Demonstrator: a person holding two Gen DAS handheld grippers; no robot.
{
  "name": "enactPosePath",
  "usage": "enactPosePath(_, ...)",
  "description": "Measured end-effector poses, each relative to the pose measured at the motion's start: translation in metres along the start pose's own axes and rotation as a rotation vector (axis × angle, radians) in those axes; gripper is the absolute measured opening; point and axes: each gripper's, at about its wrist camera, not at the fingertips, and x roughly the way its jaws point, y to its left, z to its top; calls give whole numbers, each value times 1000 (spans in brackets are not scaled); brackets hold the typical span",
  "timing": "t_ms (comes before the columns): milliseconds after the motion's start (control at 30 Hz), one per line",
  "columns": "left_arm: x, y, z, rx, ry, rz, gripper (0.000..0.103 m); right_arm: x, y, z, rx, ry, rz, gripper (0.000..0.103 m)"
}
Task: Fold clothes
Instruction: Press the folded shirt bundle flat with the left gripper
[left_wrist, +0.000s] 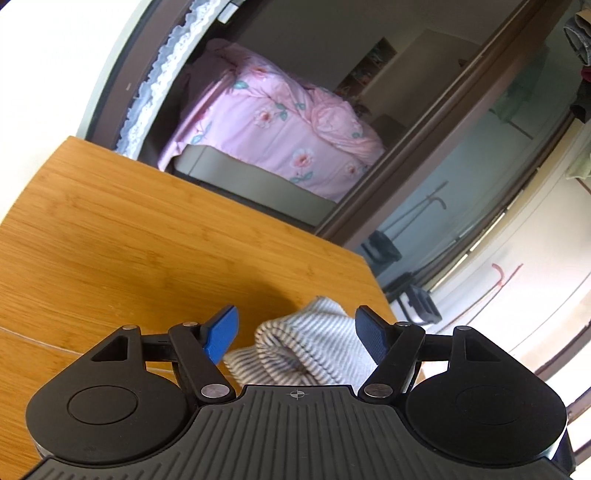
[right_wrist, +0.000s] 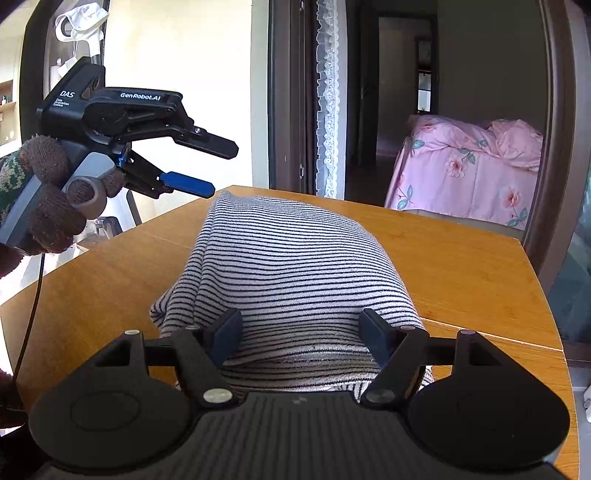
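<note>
Left wrist cam: left gripper (left_wrist: 297, 338) has its jaws wide open with a rumpled end of the striped top (left_wrist: 306, 347) sitting between them, pads not touching it, near the wooden counter (left_wrist: 129, 240) edge.

Right wrist cam: right gripper (right_wrist: 301, 339) also spread wide, straddling the near end of the folded top (right_wrist: 288, 266), not pinching it. A gloved hand (right_wrist: 48, 199) holds the left gripper (right_wrist: 221, 168) up over the counter (right_wrist: 461, 258), empty.

A white garment with thin black stripes (right_wrist: 280, 273) is lying folded into a bundle. It is resting on the wooden table (right_wrist: 461, 258), stretching toward twelve o'clock.
</note>
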Motion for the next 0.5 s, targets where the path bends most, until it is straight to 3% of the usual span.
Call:
enactPosePath(133, -1, -30, -7, 44, -18, -136, 75, -3, 1, -3, 1, -9, -4, 72)
enactPosePath(200, 5, -43, -15, 70, -5, -193, 82, -3, 1, -3, 2, -11, -3, 72)
enactPosePath(367, 39, -42, -49, 79, 119, -106, 84, -7, -7, 3, 18, 9, 46, 76)
enactPosePath(500, 39, -41, -62, 150, 121, -71, 84, -17, -38, 25, 143, -2, 187, 99)
